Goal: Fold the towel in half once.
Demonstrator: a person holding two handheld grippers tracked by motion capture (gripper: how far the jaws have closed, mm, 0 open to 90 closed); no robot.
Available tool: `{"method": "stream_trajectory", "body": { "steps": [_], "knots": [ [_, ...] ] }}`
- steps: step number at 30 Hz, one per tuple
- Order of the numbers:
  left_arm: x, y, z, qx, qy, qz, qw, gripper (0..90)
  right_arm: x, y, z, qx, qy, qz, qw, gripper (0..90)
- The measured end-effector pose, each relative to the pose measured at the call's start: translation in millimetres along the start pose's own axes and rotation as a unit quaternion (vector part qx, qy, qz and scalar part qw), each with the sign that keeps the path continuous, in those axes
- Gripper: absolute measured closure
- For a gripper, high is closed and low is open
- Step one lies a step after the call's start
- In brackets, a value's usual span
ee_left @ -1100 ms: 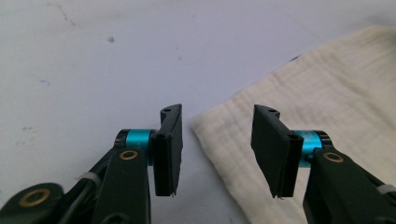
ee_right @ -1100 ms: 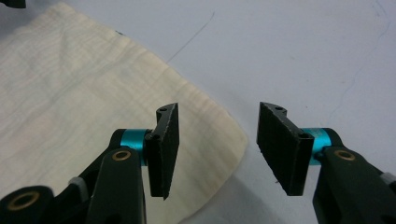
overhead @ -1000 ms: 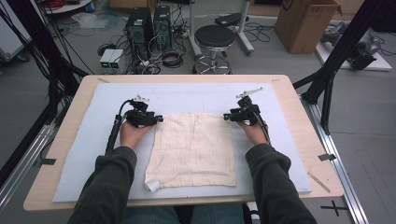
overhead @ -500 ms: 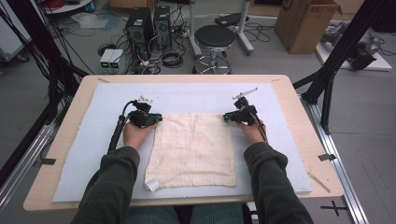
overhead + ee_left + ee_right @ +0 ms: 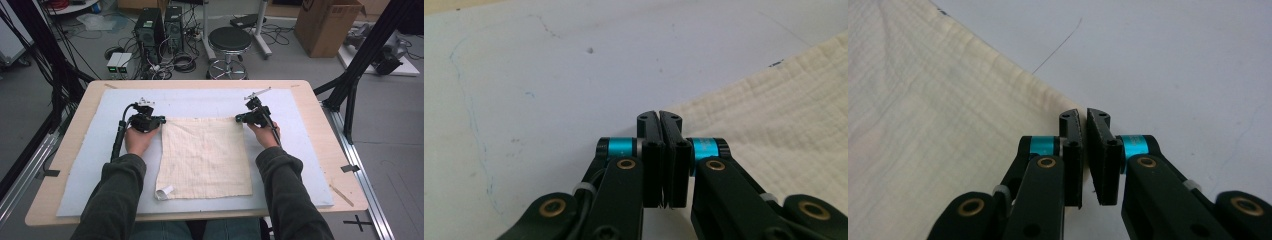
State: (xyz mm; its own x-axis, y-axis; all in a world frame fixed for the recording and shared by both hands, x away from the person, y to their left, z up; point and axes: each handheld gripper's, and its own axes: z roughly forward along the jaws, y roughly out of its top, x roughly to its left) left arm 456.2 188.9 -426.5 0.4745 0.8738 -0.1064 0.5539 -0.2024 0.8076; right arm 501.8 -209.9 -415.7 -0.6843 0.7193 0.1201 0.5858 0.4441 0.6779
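Observation:
A cream woven cloth [image 5: 205, 155] lies flat on the pale blue mat [image 5: 210, 100]; its near left corner is curled over. My left gripper [image 5: 161, 120] sits at the cloth's far left corner. In the left gripper view the jaws [image 5: 659, 116] are pressed together right where the corner of the cloth [image 5: 784, 110] ends, and they seem to pinch it. My right gripper [image 5: 239, 119] is at the far right corner. Its jaws [image 5: 1083, 115] stand a narrow gap apart, with the cloth [image 5: 923, 125] corner at the left jaw's tip.
The mat covers most of the wooden table [image 5: 320, 110], with bare mat beyond and beside the cloth. A thin wooden stick [image 5: 341, 195] lies near the right front edge. A stool [image 5: 229, 40], computers and cables stand on the floor beyond the table.
Both hands have slid a little toward the far side, and the cloth's far edge has gone with them and pulled straighter.

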Motion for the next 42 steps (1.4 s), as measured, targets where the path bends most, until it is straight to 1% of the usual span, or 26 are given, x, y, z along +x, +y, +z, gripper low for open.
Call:
{"method": "stream_trajectory", "body": {
  "steps": [1, 2, 3, 5, 6, 7, 8, 10, 12, 15, 16, 18, 19, 20, 21, 22, 23, 24, 26, 28, 30, 32, 34, 35, 37, 42],
  "knots": [
    [-0.3, 2.1, -0.7, -0.004, 0.001, 0.004, 1.0000, 87.8, -0.6, 2.3, -1.1, -0.002, -0.004, 0.000, 1.0000, 85.1],
    [-0.7, 3.9, -1.6, -0.012, 0.005, 0.004, 0.9999, 87.8, -1.3, 4.7, -3.0, -0.006, -0.006, 0.001, 1.0000, 85.1],
    [0.5, 5.8, -2.8, -0.016, 0.004, 0.001, 0.9999, 87.8, -1.8, 7.2, -5.1, -0.012, -0.006, 0.002, 0.9999, 85.1],
    [3.2, 9.9, -4.5, -0.016, 0.003, 0.001, 0.9999, 87.8, -1.7, 11.4, -10.5, -0.024, -0.008, 0.005, 0.9997, 85.1],
    [3.6, 11.3, -6.1, -0.023, 0.003, 0.001, 0.9997, 87.8, -2.2, 12.2, -12.5, -0.033, -0.008, 0.007, 0.9994, 85.1],
    [4.4, 11.9, -7.4, -0.029, 0.002, -0.003, 0.9996, 87.8, -3.0, 12.2, -13.4, -0.037, -0.004, 0.012, 0.9992, 85.1],
    [4.7, 11.8, -8.0, -0.030, -0.003, -0.004, 0.9995, 87.8, -3.5, 11.7, -13.2, -0.036, -0.003, 0.014, 0.9992, 85.0],
    [3.4, 11.0, -7.5, -0.022, -0.003, 0.005, 0.9997, 87.8, -4.2, 10.3, -11.3, -0.028, -0.001, 0.017, 0.9995, 85.1],
    [3.2, 9.9, -8.0, -0.015, -0.006, 0.011, 0.9998, 87.8, -3.4, 9.8, -10.9, -0.027, 0.002, 0.019, 0.9995, 85.0],
    [2.2, 9.9, -9.8, -0.011, -0.012, 0.009, 0.9998, 87.8, -2.2, 9.7, -11.5, -0.029, 0.009, 0.017, 0.9994, 85.1],
    [1.2, 9.8, -9.9, -0.008, -0.011, 0.007, 0.9999, 87.8, -2.0, 9.5, -12.2, -0.026, 0.010, 0.017, 0.9995, 85.1],
    [-0.7, 9.4, -9.9, 0.002, -0.011, 0.014, 0.9998, 87.8, -2.8, 8.5, -13.6, -0.030, 0.014, 0.020, 0.9992, 85.1],
    [-2.0, 9.4, -10.2, 0.002, -0.014, 0.014, 0.9998, 87.8, -2.4, 8.0, -14.7, -0.032, 0.016, 0.026, 0.9990, 85.1],
    [-3.2, 9.4, -10.4, 0.002, -0.018, 0.014, 0.9997, 87.8, -2.5, 7.8, -15.8, -0.032, 0.018, 0.025, 0.9990, 85.1],
    [-4.6, 9.8, -10.9, 0.004, -0.020, 0.019, 0.9996, 87.8, -1.5, 7.4, -16.9, -0.030, 0.021, 0.026, 0.9990, 85.1],
    [-6.4, 10.2, -11.6, 0.003, -0.024, 0.020, 0.9995, 87.8, -1.1, 6.9, -17.8, -0.031, 0.023, 0.022, 0.9990, 85.1],
    [-7.8, 10.6, -12.5, 0.001, -0.027, 0.021, 0.9994, 87.8, -0.4, 6.2, -19.0, -0.035, 0.027, 0.025, 0.9987, 85.1],
    [-9.6, 11.0, -14.2, 0.000, -0.033, 0.021, 0.9992, 87.8, -0.4, 5.4, -20.1, -0.040, 0.030, 0.022, 0.9985, 85.1],
    [-12.0, 10.7, -16.7, -0.008, -0.035, 0.022, 0.9991, 87.8, 0.0, 3.2, -22.7, -0.045, 0.035, 0.023, 0.9981, 85.1],
    [-11.3, 7.9, -19.5, -0.017, -0.039, 0.008, 0.9991, 87.8, 0.2, 0.4, -25.0, -0.049, 0.040, 0.027, 0.9976, 85.1],
    [-10.1, 3.8, -22.0, -0.016, -0.039, 0.006, 0.9991, 87.8, 0.1, -2.5, -26.9, -0.052, 0.045, 0.027, 0.9973, 85.0],
    [-9.0, 0.1, -25.0, -0.020, -0.041, 0.000, 0.9989, 87.9, 1.7, -4.6, -29.3, -0.055, 0.051, 0.030, 0.9967, 85.0],
    [-8.1, -2.7, -28.6, -0.024, -0.048, -0.006, 0.9986, 87.8, 2.7, -5.8, -31.1, -0.064, 0.061, 0.030, 0.9956, 85.1],
    [-8.4, -3.6, -30.6, -0.025, -0.049, -0.005, 0.9985, 87.9, 4.3, -6.2, -32.3, -0.065, 0.066, 0.033, 0.9952, 85.1],
    [-10.2, -4.4, -33.9, -0.026, -0.052, 0.000, 0.9983, 87.9, 6.4, -7.0, -33.7, -0.069, 0.072, 0.028, 0.9947, 85.0],
    [-12.9, -5.6, -39.2, -0.027, -0.053, 0.007, 0.9982, 87.9, 10.8, -10.5, -38.1, -0.075, 0.076, 0.021, 0.9941, 85.1]
  ]
}}
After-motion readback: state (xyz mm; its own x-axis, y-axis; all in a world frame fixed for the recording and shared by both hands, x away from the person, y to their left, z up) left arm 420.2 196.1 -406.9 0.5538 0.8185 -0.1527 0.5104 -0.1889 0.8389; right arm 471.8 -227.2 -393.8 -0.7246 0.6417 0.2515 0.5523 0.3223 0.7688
